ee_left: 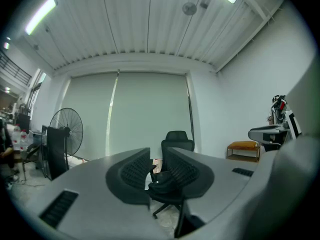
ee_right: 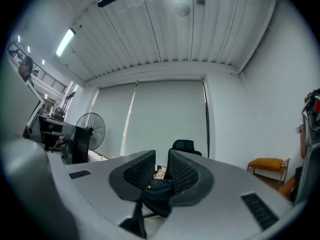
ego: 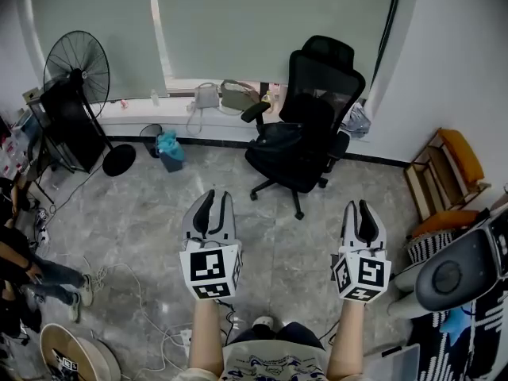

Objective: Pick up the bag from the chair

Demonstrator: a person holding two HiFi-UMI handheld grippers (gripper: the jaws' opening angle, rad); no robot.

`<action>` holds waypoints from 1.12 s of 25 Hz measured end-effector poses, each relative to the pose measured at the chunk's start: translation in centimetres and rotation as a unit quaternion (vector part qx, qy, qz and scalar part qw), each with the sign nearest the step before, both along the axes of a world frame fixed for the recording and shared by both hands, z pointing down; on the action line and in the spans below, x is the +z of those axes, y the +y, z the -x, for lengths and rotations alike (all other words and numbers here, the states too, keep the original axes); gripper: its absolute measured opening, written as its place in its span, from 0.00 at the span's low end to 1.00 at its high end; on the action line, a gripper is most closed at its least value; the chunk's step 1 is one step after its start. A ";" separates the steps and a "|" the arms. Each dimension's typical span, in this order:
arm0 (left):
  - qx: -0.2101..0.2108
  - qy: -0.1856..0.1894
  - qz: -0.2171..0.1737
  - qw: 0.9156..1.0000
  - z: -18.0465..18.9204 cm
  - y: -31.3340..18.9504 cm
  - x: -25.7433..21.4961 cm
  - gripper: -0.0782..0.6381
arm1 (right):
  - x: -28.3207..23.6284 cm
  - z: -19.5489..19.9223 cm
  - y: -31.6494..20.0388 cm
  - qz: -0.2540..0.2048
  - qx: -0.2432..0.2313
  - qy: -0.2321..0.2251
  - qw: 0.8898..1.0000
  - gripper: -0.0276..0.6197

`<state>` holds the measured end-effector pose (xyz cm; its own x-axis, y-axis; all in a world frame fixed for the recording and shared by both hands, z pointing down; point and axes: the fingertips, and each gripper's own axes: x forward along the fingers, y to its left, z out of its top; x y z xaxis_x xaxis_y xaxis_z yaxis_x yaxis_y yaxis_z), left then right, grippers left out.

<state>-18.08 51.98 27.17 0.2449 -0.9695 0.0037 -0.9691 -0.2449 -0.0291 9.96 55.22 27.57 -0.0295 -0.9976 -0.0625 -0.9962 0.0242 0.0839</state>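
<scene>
A black office chair [ego: 305, 125] stands by the window wall, and a black bag [ego: 279, 139] lies on its seat. Both grippers hover over the floor well short of the chair and point towards it. My left gripper [ego: 216, 195] is shut and holds nothing. My right gripper [ego: 362, 205] is shut and empty too. In the left gripper view the chair's headrest [ee_left: 176, 135] rises above the jaws, and the bag [ee_left: 157, 183] shows through the slit between them. The right gripper view shows the headrest [ee_right: 186, 145] and the dark bag [ee_right: 157, 188] in the same way.
A standing fan [ego: 75, 70] and a black box [ego: 71, 125] are at the back left. A blue bin [ego: 169, 151] stands by the wall, with a grey bag [ego: 206, 96] on the sill. A wooden rack [ego: 444, 169] and a white machine [ego: 460, 272] are at right. Cables [ego: 135, 292] cross the floor, and a seated person [ego: 24, 268] is at the left edge.
</scene>
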 end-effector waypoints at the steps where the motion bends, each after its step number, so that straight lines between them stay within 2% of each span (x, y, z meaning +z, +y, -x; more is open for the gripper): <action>1: 0.002 0.000 0.002 1.000 0.1 -0.2 0.2 0.27 | 0.2 0.2 -0.2 0.002 -0.002 0.000 1.000 0.21; 5: 0.008 -0.003 0.007 1.000 0.3 -1.1 0.7 0.38 | 0.9 0.9 -1.0 0.008 -0.019 -0.002 1.000 0.30; 10: 0.006 -0.005 0.021 1.000 -0.1 -3.4 1.8 0.42 | 1.5 0.9 -3.7 0.017 -0.034 -0.001 0.999 0.38; 14: -0.001 -0.007 0.028 1.000 -0.5 -6.0 2.6 0.42 | 2.3 0.4 -7.0 0.020 -0.042 -0.009 0.999 0.40; 22: -0.030 -0.009 0.030 0.999 -2.0 -15.9 3.0 0.42 | 2.8 -1.1 -18.3 0.023 -0.075 -0.007 0.997 0.42; 28: -0.034 -0.011 0.021 0.999 -5.7 -25.7 1.9 0.42 | 1.9 -3.9 -28.9 0.018 -0.097 0.006 0.995 0.42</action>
